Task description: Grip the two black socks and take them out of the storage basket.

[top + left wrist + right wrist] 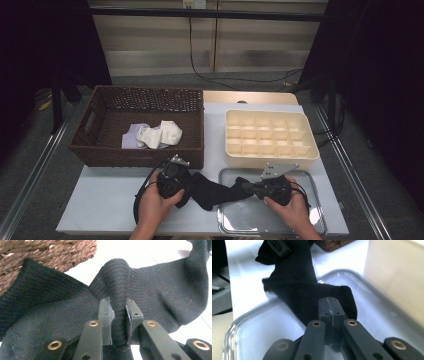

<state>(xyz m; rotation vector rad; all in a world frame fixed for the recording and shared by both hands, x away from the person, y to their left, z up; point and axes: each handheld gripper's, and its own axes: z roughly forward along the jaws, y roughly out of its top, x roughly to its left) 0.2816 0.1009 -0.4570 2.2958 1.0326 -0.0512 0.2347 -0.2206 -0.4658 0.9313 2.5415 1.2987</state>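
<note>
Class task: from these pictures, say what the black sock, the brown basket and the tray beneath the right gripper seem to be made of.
Black sock: knitted fabric, matte; ribbed stitches show.
Brown basket: woven, probably wicker or rope; twisted strands show.
Tray: likely polished metal; glossy, reflective.

Black curtains [45, 45] flank a pale panelled wall [210, 45]; a cable [200, 60] trails down onto grey floor [30, 170] behind the tabletop [100, 200].

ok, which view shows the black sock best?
High view: the whole black sock stretches between the left tool and right tool, partly over the metal tray. Left gripper view shows a pinched ribbed fold; right gripper view shows one clamped end.
</note>
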